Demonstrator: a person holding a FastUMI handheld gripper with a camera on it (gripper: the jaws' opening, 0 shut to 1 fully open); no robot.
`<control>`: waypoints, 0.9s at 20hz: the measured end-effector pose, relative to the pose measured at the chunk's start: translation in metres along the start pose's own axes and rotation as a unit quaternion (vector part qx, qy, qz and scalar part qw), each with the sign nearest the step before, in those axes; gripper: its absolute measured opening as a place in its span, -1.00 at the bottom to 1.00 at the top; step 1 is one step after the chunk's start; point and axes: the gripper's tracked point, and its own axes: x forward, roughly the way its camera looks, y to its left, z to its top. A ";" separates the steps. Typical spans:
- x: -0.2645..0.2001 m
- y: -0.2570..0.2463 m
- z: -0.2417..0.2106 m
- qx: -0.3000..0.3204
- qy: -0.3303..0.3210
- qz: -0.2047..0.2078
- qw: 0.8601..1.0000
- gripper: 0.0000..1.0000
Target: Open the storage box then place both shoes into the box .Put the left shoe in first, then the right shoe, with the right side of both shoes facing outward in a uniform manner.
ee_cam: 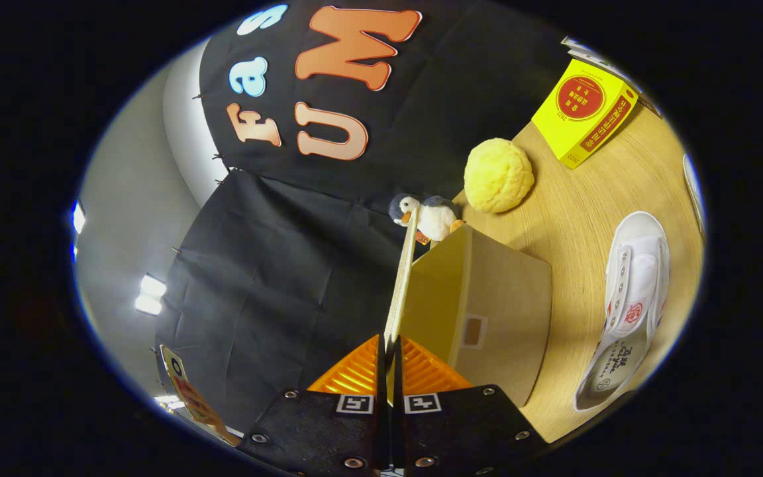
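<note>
One white shoe (630, 311) lies on the table (587, 199) beside the single cardboard storage box (487, 311), the gripper (391, 344) pinching its raised lid (400, 285), with a plush penguin (431, 215), a yellow ball (499, 175) and a yellow carton (583, 112) beyond.

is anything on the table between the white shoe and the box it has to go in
Nothing visible does. The white shoe lies on bare table beside the box, with only wood between them. The tongs are shut on the box's raised lid. The yellow ball and toy penguin sit beyond the box.
</note>
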 end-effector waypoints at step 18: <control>0.136 0.175 -0.047 -0.185 0.045 -0.030 0.981 -0.47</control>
